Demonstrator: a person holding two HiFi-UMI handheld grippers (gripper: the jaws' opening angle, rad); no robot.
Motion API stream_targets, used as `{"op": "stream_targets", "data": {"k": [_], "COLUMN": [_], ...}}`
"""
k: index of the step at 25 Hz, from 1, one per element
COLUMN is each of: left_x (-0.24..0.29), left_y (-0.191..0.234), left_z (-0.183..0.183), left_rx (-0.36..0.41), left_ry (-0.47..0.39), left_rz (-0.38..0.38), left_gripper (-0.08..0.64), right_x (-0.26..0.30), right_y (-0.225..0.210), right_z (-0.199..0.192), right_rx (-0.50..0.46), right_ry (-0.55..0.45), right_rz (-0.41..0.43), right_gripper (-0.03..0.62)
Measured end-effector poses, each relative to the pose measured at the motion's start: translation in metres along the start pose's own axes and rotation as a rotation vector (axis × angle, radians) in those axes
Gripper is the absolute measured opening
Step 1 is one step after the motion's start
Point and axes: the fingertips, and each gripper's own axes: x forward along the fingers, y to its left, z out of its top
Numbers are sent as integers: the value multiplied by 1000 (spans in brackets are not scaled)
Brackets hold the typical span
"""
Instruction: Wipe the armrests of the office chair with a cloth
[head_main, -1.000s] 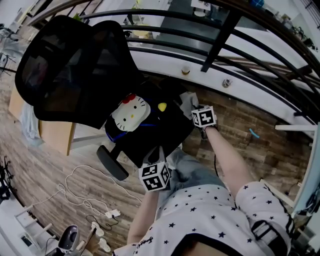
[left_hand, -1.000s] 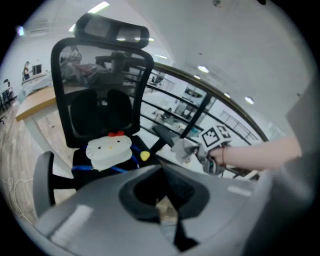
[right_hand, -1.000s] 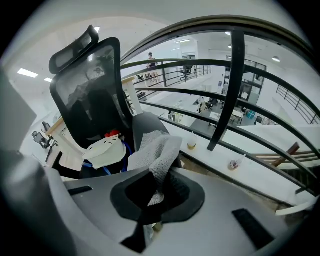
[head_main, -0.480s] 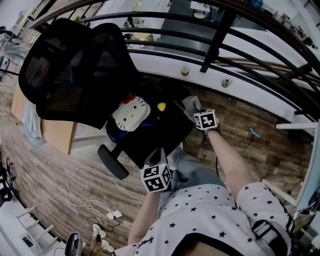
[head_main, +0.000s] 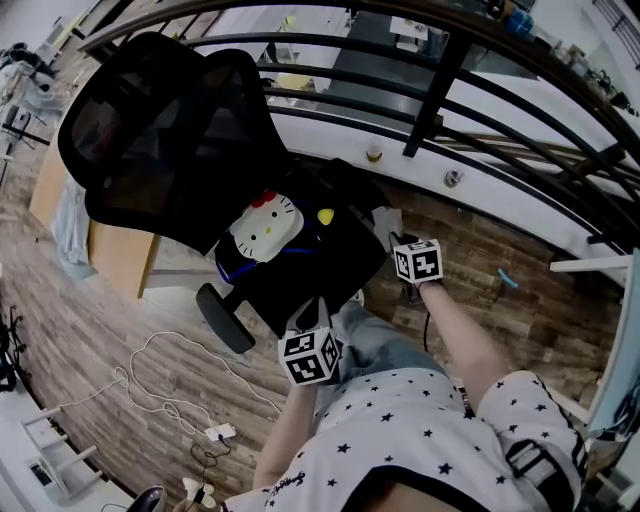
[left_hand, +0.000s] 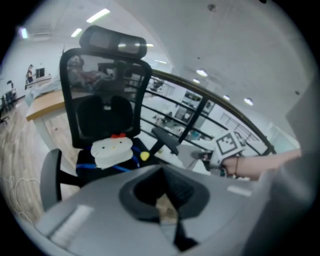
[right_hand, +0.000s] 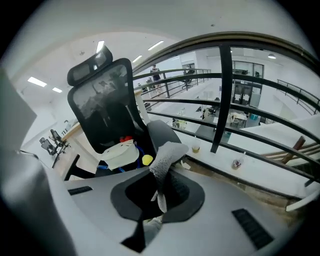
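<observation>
1. No words, numbers or brand names can be read in any view.
2. Left cube (head_main: 308, 357): only black-and-white square marker patterns.
3. Right cube (head_main: 419, 261): the same kind of coded pattern, not legible text.

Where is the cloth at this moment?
In the right gripper view, the cloth is clamped in the right gripper, its free end against the front of the chair's armrest on the railing side, just right of the white plush.
</observation>
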Motion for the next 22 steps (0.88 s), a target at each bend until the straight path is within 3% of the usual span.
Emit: {"op": "stream_targets", "data": {"k": [4,11,22], "left_x": [-10,-36,-95], "left_y": [0,1,9], "left_z": [0,-7,-44], "left_rx": [-14,-57,-176], "left_ry": [-32,-107,-216], "left_rz": [16,54,149], "left_gripper": [6,6,6], "right_x": [-31,-84,-152], "right_y": [25,78,173], "right_z": [5,11,-24], "right_rx": [-1,-101,-277], "right_ry": [-70,-165,-178], "right_rz": [83,209,425], "right_gripper": [29,29,29]}}
